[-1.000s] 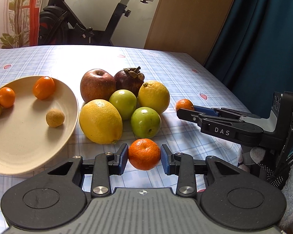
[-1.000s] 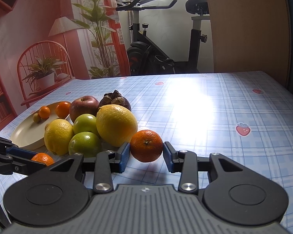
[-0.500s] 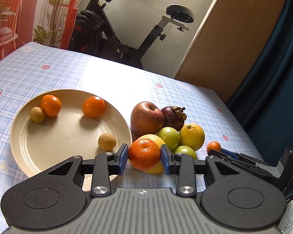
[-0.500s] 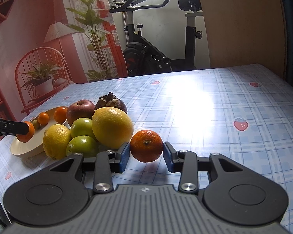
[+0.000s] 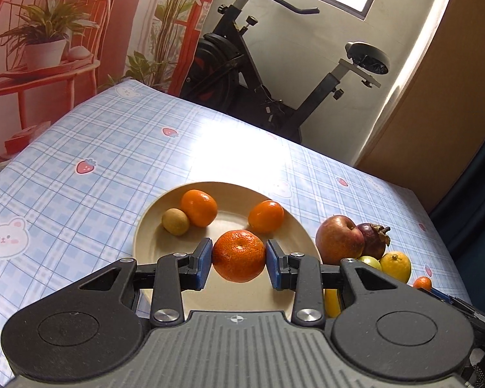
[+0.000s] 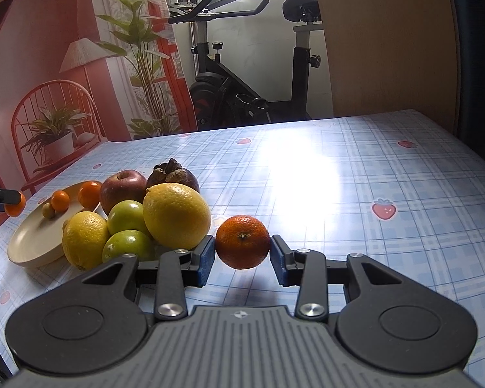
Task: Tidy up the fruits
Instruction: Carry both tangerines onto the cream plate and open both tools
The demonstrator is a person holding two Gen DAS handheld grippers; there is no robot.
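Above the plate (image 5: 152, 226), left gripper (image 5: 239, 256) clamps a mandarin (image 5: 238, 255) for placing; right gripper (image 6: 242, 242) clamps another mandarin (image 6: 242, 242) beside it.

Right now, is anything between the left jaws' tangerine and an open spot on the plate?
Nothing visible. The tangerine is over the plate, bare beneath it; two small oranges and a small brownish fruit sit farther back.

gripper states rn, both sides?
Left gripper: shut on a mandarin, above the plate.
Right gripper: shut on another mandarin, beside the fruit pile.
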